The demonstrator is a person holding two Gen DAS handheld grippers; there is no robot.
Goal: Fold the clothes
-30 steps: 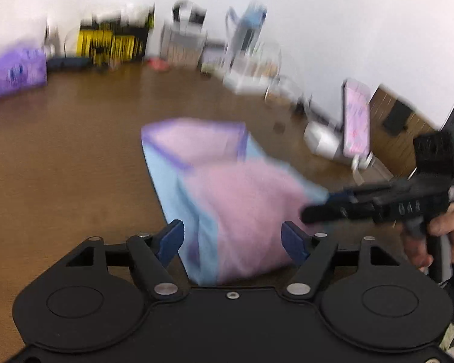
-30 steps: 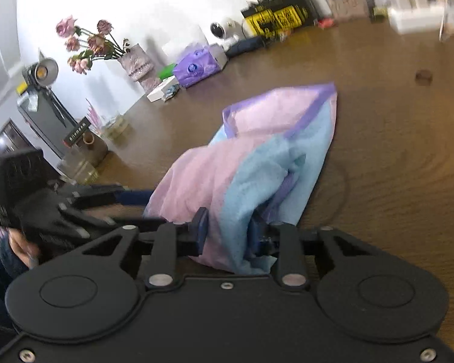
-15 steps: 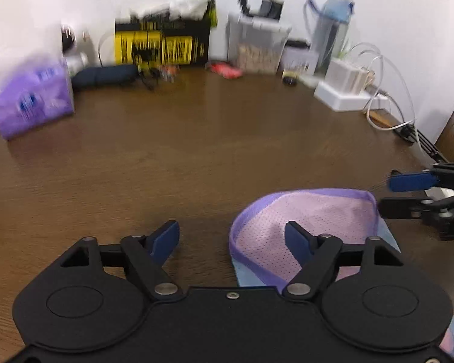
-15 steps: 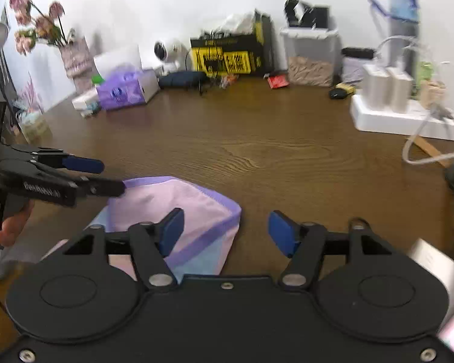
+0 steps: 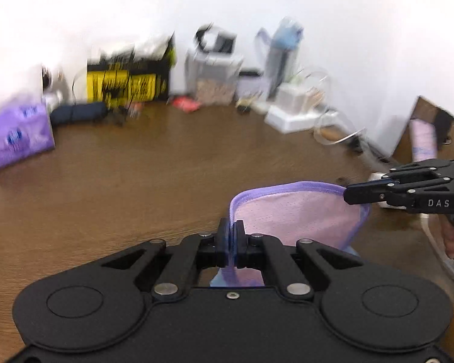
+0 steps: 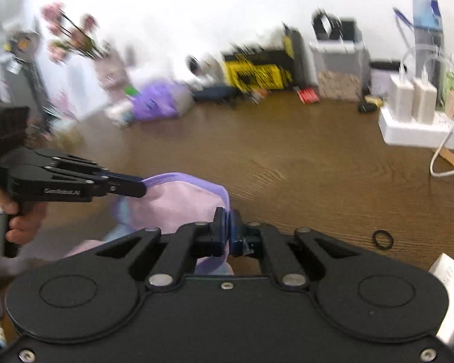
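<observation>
I have both tools clamped on the garment (image 5: 296,214): my left gripper (image 5: 230,236) pinches its purple-trimmed edge between shut pads, and my right gripper (image 6: 227,227) does the same at the other end of that trim. The cloth sits low over the near part of the table (image 5: 136,175), pink mesh facing up with a strip of light blue below, stretched between the two tools. From the left wrist I see the right gripper (image 5: 352,195) coming in from the right edge with its tip on the hem; from the right wrist the left gripper (image 6: 137,186) reaches in from the left the same way. Ahead of the cloth there is a broad stretch of bare brown wood. The clutter keeps to the far edge by the wall: a tissue pack (image 5: 18,134), a yellow-and-black box (image 5: 130,80), a clear bin (image 5: 213,75), a power strip (image 6: 420,127) with chargers and a loose cable. A small black ring (image 6: 383,239) lies on the wood to my right. Both views are smeared, so the far items are hard to read. The lower part of the garment is hidden behind the gripper bodies, and the holding hands are cut off at the frame edges.
</observation>
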